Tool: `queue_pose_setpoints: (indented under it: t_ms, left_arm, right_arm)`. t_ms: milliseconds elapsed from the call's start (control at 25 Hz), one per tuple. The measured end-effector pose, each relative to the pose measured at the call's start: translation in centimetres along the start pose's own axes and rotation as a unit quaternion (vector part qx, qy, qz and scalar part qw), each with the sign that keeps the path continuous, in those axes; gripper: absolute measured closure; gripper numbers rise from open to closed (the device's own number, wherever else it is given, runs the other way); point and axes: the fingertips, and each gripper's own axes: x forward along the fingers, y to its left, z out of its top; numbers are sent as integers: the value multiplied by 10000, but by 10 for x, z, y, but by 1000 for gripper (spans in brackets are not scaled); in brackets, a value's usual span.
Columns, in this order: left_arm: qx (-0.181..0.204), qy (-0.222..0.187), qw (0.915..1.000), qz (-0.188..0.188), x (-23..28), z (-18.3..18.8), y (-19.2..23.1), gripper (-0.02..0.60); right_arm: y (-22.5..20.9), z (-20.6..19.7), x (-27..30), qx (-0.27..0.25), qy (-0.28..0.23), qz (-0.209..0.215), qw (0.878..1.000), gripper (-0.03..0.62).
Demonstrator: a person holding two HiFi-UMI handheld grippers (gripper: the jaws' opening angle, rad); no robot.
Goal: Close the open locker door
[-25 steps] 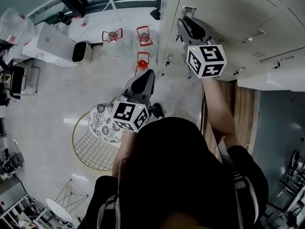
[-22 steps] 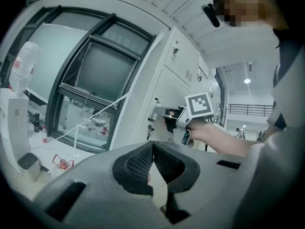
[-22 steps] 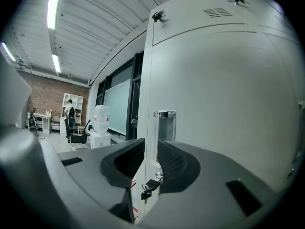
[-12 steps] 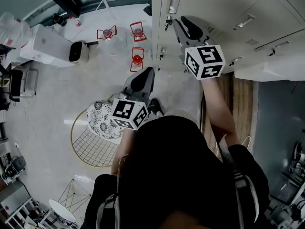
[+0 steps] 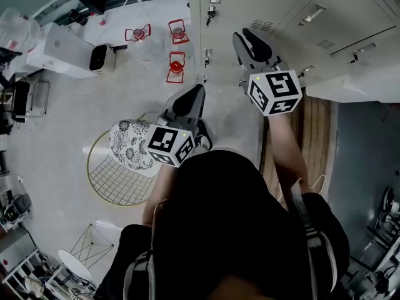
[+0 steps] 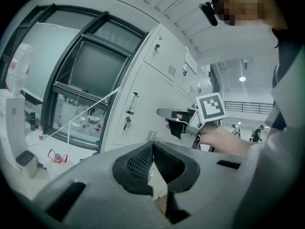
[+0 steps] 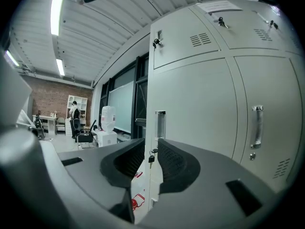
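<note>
From overhead, the person stands close against the locker bank point(image 5: 294, 5) that runs across the top of the picture. The right gripper point(image 5: 245, 41) reaches up to the tall locker door point(image 5: 237, 5) at the bank's left end, its tip right at the door's face below the vent slots. The left gripper point(image 5: 195, 95) hangs lower, over the pale floor point(image 5: 75, 117), near three red lanterns point(image 5: 176, 64) and a wire chair point(image 5: 128, 152). At the right edge a pale panel point(image 5: 353, 86) sticks out from the bank; whether that's a door swung wide, I can't tell.

Now the left gripper view: its two pads are pressed together at the tips, with nothing pinched between them. Beyond them stands the same tall door, with the right gripper held level beside it and a big window point(image 6: 90, 66) off to the left.

And the right gripper view: the pads are spread a little, a narrow gap with nothing in it. Straight through that gap I see the door's left edge, with keys point(image 7: 151, 157) dangling from the lock just under the upright handle point(image 7: 160, 124). The door's face fills the middle of the picture and looks about level with its neighbours; ajar or shut, I can't say. A water dispenser point(image 7: 107, 125) stands further back on the left.
</note>
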Motion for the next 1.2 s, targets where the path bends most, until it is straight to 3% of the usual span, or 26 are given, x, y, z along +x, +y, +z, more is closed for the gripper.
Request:
queue_pose_setpoints:
  t_ms: [600,1200]
  left_arm:
    - [-19,108,9999,-73,-39,-44,-93,563]
    - [72,228,9977,-627,-83,-82,-209,563]
  right_arm:
    - [24,-28,-121,73,10,60,10000,522]
    - [42,-47,-262,219,0,-305,9993,569]
